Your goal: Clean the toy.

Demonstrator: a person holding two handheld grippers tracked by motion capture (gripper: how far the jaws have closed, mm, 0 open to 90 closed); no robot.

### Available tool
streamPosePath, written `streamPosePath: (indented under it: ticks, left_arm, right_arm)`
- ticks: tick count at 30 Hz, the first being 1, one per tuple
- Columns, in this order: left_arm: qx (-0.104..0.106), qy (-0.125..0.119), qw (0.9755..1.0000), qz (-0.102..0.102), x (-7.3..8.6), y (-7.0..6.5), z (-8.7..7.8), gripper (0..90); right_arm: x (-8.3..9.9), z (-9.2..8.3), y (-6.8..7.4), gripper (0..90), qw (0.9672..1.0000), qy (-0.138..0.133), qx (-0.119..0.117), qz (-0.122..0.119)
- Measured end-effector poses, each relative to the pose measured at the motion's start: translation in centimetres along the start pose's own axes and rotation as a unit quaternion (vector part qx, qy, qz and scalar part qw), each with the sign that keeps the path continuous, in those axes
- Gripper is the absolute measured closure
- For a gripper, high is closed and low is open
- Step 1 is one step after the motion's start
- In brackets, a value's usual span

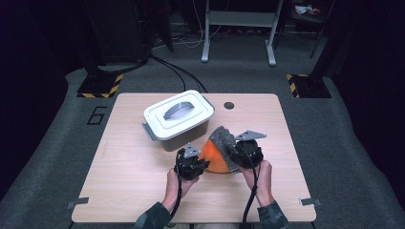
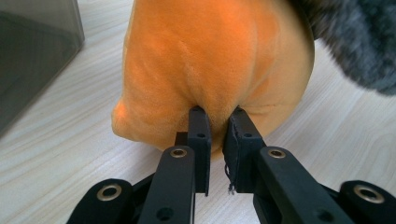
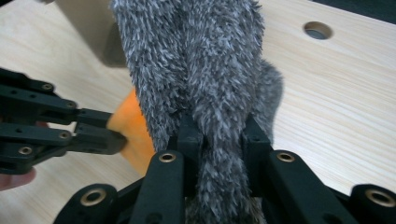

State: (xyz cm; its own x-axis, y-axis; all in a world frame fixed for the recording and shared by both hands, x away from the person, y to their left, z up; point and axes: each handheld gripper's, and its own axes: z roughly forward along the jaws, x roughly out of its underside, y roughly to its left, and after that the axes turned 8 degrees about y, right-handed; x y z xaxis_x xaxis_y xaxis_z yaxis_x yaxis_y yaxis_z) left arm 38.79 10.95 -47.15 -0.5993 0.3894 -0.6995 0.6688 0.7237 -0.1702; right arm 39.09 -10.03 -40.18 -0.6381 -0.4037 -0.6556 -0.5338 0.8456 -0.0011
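Note:
A soft toy with an orange plush body [image 1: 215, 155] [image 2: 210, 70] and a grey furry part [image 1: 223, 140] [image 3: 201, 70] sits on the wooden table [image 1: 133, 176], just in front of a lidded box. My left gripper [image 1: 197, 164] [image 2: 218, 122] is shut on a fold of the orange plush at its near edge. My right gripper [image 1: 241, 152] [image 3: 218, 135] is shut on the grey fur, which bulges up between its jaws. In the right gripper view the left gripper [image 3: 109, 140] comes in from the left and pinches the orange edge.
A white-lidded box [image 1: 177, 119] with a grey handle stands behind the toy, its wall close to the left gripper [image 2: 32, 60]. A round hole [image 1: 229, 105] [image 3: 317, 30] lies in the table's far side. A figure six is marked on the floor at left.

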Motion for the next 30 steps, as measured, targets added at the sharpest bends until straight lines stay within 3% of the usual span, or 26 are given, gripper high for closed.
streamPosePath:
  ticks: [3, 5, 10, 20, 26, 30]
  left_arm:
    - [-0.001, -0.001, 1.0000, -0.002, 0.0, 0.0, 0.0, 81.3]
    - [-0.002, -0.001, 1.0000, -0.002, 0.0, 0.1, 0.0, 81.3]
    - [0.000, -0.002, 1.0000, -0.001, 0.0, 0.1, 0.1, 81.3]
    - [0.002, 0.000, 1.0000, -0.001, -0.1, 0.2, 0.1, 81.4]
    - [0.000, 0.001, 1.0000, -0.003, 0.0, 0.2, 0.2, 81.4]
    - [0.000, 0.002, 1.0000, -0.002, 0.0, 0.3, 0.2, 81.4]
  right_arm:
    - [-0.2, 0.9, 0.7, 74.8, 0.9999, 0.009, 0.004, -0.009]
    - [-0.2, 1.1, 0.7, 74.8, 0.9999, 0.010, 0.004, 0.002]
    - [0.1, 1.0, 0.0, 74.8, 0.9999, 0.012, 0.007, 0.002]
    - [2.2, 1.9, -3.1, 74.8, 0.9980, 0.029, 0.022, 0.051]
    - [3.7, 3.5, -4.8, 74.9, 0.9941, 0.058, 0.031, 0.086]
    - [4.6, 4.9, -5.6, 74.8, 0.9916, 0.080, 0.034, 0.096]
